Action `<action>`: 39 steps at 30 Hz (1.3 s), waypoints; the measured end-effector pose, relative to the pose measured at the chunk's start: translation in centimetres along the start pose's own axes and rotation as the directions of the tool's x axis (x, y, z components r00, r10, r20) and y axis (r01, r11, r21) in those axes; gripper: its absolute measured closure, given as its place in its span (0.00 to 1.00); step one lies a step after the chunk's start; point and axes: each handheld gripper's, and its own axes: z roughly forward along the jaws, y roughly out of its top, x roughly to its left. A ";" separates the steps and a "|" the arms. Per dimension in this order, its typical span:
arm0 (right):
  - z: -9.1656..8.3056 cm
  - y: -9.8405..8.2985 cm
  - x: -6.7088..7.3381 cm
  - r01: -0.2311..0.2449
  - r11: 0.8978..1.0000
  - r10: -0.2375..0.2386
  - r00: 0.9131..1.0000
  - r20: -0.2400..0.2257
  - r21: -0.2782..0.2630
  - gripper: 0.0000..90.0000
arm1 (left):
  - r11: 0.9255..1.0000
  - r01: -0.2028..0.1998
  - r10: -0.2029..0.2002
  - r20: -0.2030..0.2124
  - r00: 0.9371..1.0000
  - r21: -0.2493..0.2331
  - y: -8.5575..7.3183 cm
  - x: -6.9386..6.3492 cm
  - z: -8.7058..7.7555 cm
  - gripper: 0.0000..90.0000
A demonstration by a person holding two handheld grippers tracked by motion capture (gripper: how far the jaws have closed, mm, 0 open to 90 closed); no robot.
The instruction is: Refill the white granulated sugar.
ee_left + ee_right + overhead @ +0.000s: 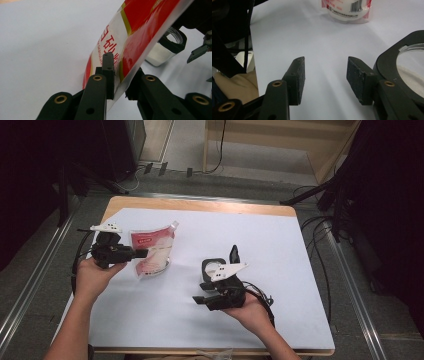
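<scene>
A red and white spouted pouch (155, 245) of white granules stands on the white sheet at the left, leaning. Its sealed edge (140, 30) runs between the jaws of my left gripper (141, 253), which are slightly apart (121, 75); one pad lies against the film, the other stands just off it. A metal tin with a black rim (212, 266) sits mid-table (162, 50). My right gripper (201, 291) is beside it, open (325, 75), with bare sheet between its pads. The tin (409, 60) is to the right of those jaws, and the pouch (348, 10) farther ahead.
The white sheet (280, 250) covers a wooden table (200, 205) whose edges drop to the floor. Cables (320, 250) trail off the right side, and a cable loops by my left hand (80, 255). A tip of the right gripper shows beyond the tin (197, 52).
</scene>
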 end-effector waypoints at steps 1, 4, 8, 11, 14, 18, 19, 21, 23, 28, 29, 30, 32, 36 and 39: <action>0.1 0.0 -0.1 -0.008 1.000 0.008 1.000 -0.001 -0.001 0.55 | 1.000 -0.001 0.001 0.000 1.000 -0.003 0.0 0.0 0.0 0.91; 0.2 0.0 -0.3 -0.014 1.000 0.014 1.000 0.002 -0.001 0.55 | 1.000 -0.008 0.008 0.000 1.000 -0.002 -0.1 0.0 0.0 0.91; 0.4 0.1 -0.4 -0.026 1.000 0.026 1.000 -0.001 -0.003 0.55 | 1.000 -0.015 0.015 -0.004 1.000 -0.003 -0.1 0.1 -0.1 0.90; 0.6 0.2 -0.4 -0.018 1.000 0.018 1.000 -0.003 0.000 0.55 | 1.000 -0.013 0.013 -0.008 1.000 -0.011 -0.1 0.1 -0.3 0.87; 0.6 0.2 -0.4 -0.020 1.000 0.020 1.000 -0.005 0.002 0.55 | 1.000 -0.019 0.019 -0.007 1.000 -0.018 0.0 0.1 -0.3 0.84; 0.5 0.3 -0.6 -0.021 1.000 0.021 1.000 0.000 -0.003 0.55 | 1.000 -0.027 0.027 -0.011 1.000 -0.007 0.0 -0.1 -0.4 0.82; 0.5 0.4 -0.6 -0.023 1.000 0.023 1.000 0.000 -0.001 0.55 | 1.000 -0.029 0.029 -0.010 1.000 -0.009 0.0 -0.1 -0.4 0.81; 0.4 0.4 -0.6 -0.023 1.000 0.023 1.000 0.000 -0.001 0.55 | 0.999 -0.032 0.032 -0.011 0.999 -0.009 0.0 -0.1 -0.4 0.79; 0.4 0.4 -0.6 -0.022 1.000 0.022 1.000 0.002 0.002 0.55 | 0.999 -0.039 0.039 -0.017 0.999 -0.007 0.1 -0.3 -0.5 0.77; 0.1 0.7 -0.6 -0.011 1.000 0.011 1.000 0.006 -0.004 0.55 | 0.999 -0.047 0.046 -0.028 0.999 -0.023 -0.1 -0.5 -0.7 0.69; 0.0 0.7 -0.6 -0.012 1.000 0.012 1.000 0.006 -0.003 0.56 | 0.999 -0.043 0.042 -0.025 0.999 -0.029 -0.1 -0.5 -0.8 0.68; 0.0 0.8 -0.6 -0.011 1.000 0.011 1.000 0.006 -0.007 0.56 | 0.999 -0.041 0.040 -0.027 0.999 -0.035 -0.1 -0.6 -0.9 0.66; -0.1 0.9 -0.7 -0.010 1.000 0.010 1.000 0.004 -0.010 0.56 | 0.998 -0.048 0.047 -0.032 0.998 -0.031 -0.2 -0.6 -1.2 0.63; -0.3 1.1 -0.8 -0.006 1.000 0.006 1.000 0.006 -0.017 0.57 | 0.999 -0.046 0.045 -0.043 0.998 -0.017 -0.4 -0.9 -1.6 0.58; -0.5 1.3 -0.8 -0.008 1.000 0.008 1.000 -0.001 -0.019 0.58 | 0.999 -0.049 0.049 -0.043 0.998 -0.004 -0.5 -1.0 -2.0 0.56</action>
